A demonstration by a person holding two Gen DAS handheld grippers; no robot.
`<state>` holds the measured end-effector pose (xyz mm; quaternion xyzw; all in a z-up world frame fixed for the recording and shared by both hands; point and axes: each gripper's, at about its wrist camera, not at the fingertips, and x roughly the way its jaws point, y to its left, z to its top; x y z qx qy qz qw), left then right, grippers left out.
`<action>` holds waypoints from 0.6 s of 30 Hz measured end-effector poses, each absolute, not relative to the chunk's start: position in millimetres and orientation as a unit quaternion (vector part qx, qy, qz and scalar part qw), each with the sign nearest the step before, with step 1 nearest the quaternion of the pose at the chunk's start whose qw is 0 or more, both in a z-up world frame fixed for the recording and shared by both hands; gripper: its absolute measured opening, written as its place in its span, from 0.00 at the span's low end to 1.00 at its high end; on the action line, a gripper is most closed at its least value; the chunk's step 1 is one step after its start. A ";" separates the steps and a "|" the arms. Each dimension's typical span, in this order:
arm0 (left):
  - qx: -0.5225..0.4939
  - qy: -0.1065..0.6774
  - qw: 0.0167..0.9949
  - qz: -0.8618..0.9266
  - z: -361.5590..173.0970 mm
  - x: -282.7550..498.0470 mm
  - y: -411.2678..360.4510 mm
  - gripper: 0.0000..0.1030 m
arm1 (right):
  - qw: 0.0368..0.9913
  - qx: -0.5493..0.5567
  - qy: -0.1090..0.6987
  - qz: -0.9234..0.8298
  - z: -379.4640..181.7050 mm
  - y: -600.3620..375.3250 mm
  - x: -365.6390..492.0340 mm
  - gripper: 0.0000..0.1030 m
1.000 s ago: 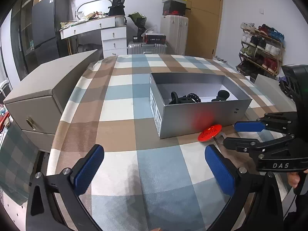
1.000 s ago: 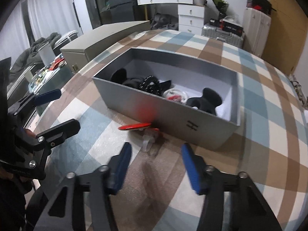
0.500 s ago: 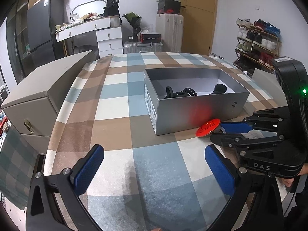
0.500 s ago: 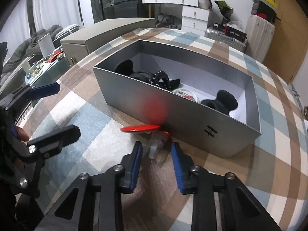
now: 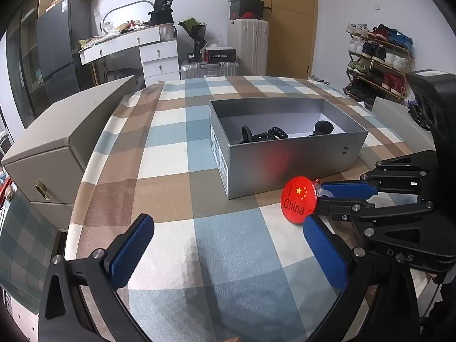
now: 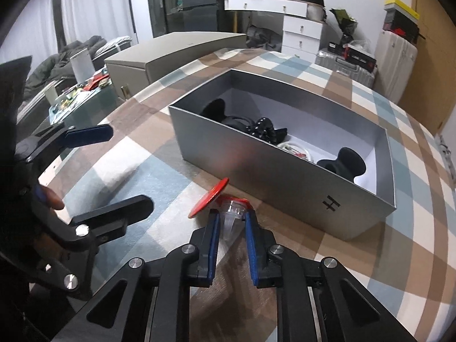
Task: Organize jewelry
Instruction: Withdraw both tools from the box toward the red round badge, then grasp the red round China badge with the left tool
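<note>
A round red "China" badge (image 5: 297, 199) on a clear plastic stem (image 6: 232, 216) is gripped by my right gripper (image 6: 231, 222), which is shut on the stem and holds the badge tilted just above the checked tablecloth. The badge's red edge also shows in the right wrist view (image 6: 209, 196). An open grey box (image 5: 285, 168) stands just behind it, also visible in the right wrist view (image 6: 256, 165), holding black hair accessories (image 6: 262, 126) and a white ring-shaped item (image 6: 296, 149). My left gripper (image 5: 228, 250) is open and empty, hovering over the cloth to the left of the badge.
A beige drawer chest (image 5: 65, 142) stands off the table's left edge. A white drawer unit (image 5: 158, 59), suitcases and a shoe rack (image 5: 379, 57) line the far walls. A cluttered low table (image 6: 71, 94) sits beyond the table's left side.
My right gripper closed from wide open onto the badge's clear stem and tipped the badge up off the cloth. The left gripper stayed open and drew slightly nearer.
</note>
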<state>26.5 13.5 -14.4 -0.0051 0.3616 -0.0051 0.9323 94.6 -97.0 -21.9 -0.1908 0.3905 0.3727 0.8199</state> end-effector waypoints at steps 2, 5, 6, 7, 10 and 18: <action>-0.002 0.361 0.932 -0.005 -14.4 26.6 13.2 0.99 | 0.817 -0.199 0.393 0.372 -22.1 -95.5 92.7 0.16; -0.002 0.362 0.932 -0.006 -14.6 26.9 12.9 0.99 | 0.820 -0.213 0.389 0.362 -18.6 -100.2 92.0 0.16; -0.002 0.362 0.932 -0.005 -14.8 26.7 13.1 0.99 | 0.824 -0.205 0.385 0.361 -14.9 -105.6 94.3 0.16; -0.003 0.363 0.932 -0.005 -14.9 26.8 12.9 0.99 | 0.826 -0.193 0.388 0.360 -11.6 -111.7 98.0 0.16; -0.005 0.365 0.931 -0.009 -15.0 27.2 12.7 0.99 | 0.832 -0.173 0.387 0.359 -0.6 -126.8 102.7 0.16; -0.014 0.377 0.926 -0.017 -14.6 28.7 8.5 0.99 | 0.843 -0.139 0.379 0.355 18.3 -150.3 111.2 0.16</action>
